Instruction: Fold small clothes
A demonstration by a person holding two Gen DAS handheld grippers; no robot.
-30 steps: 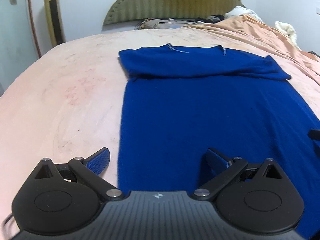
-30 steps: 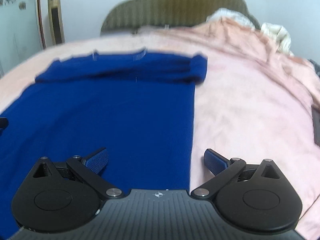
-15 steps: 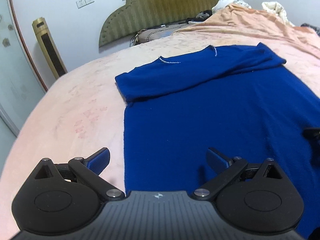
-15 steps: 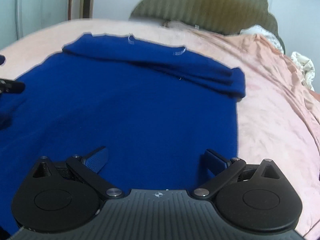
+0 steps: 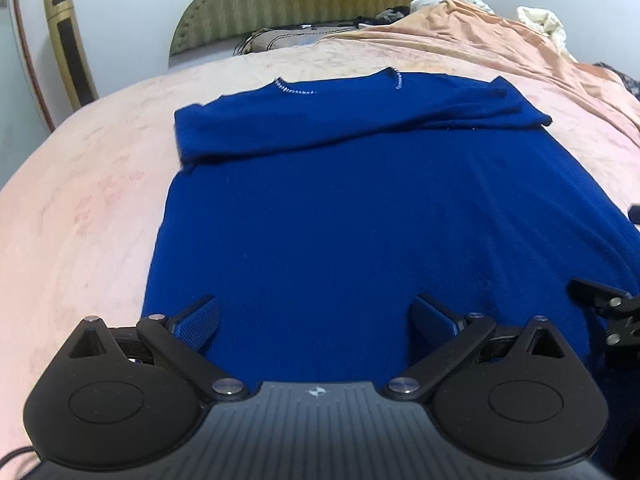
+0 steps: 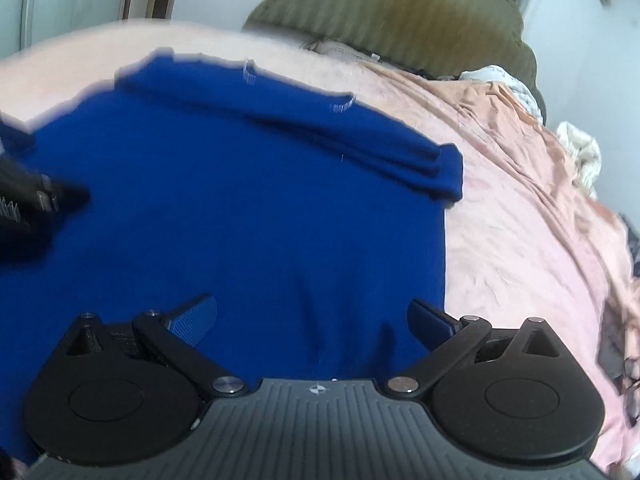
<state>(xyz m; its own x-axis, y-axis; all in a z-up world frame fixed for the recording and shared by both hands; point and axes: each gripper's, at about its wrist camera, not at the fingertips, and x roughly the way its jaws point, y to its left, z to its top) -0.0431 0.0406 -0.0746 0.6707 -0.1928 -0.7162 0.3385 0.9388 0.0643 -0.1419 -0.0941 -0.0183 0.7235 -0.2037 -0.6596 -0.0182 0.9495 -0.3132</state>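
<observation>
A: Status of both tools?

B: Left gripper and right gripper have fingers spread wide, holding nothing, poised over the near hem of the blue shirt, which lies flat on the bed.

A: Orientation?

B: Long axis runs six to twelve o'clock, collar at twelve, sleeves folded across.

A: Advice?

B: Pinch both hem corners evenly, then carry them toward twelve

Ahead of the jaws, the blue sweater is soft matt knit; the pink bedsheet is smooth matt cloth; the headboard ribbed olive fabric.
</observation>
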